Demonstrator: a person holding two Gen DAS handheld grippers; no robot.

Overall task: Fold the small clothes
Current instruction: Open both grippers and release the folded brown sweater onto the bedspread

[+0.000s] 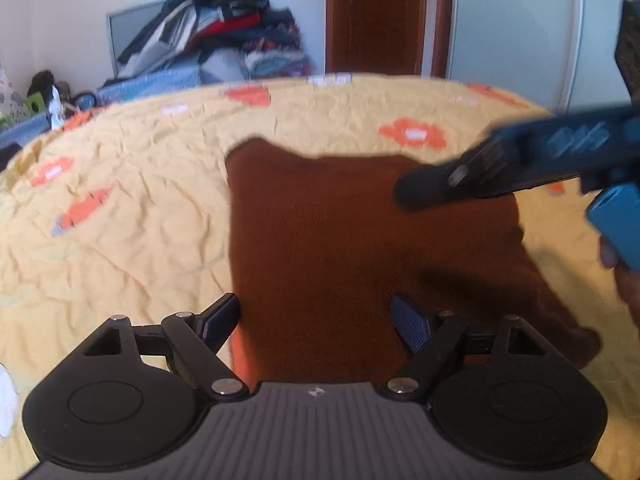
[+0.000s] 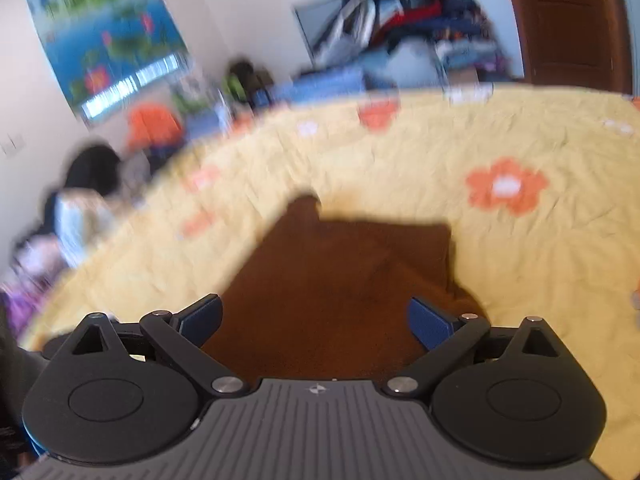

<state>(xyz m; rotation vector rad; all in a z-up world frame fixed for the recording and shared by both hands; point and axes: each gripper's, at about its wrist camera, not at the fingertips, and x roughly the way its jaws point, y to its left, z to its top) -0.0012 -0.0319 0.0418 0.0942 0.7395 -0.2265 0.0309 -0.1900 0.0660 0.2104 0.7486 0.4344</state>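
Your left gripper [image 1: 316,320] and right gripper [image 2: 316,320] both stand apart, empty, above the brown garment [image 1: 360,248] lying folded on the bed [image 1: 140,200]. A fold looks finished; next, pinch an edge for another.

matt brown knit garment [image 1: 340,240], crinkled cotton bedspread [image 1: 140,220]

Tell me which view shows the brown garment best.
The left wrist view: the brown garment lies sharper there on the yellow bedspread, with three edges visible, though the right gripper crosses one corner. The right wrist view shows it blurred and partly behind the gripper body.
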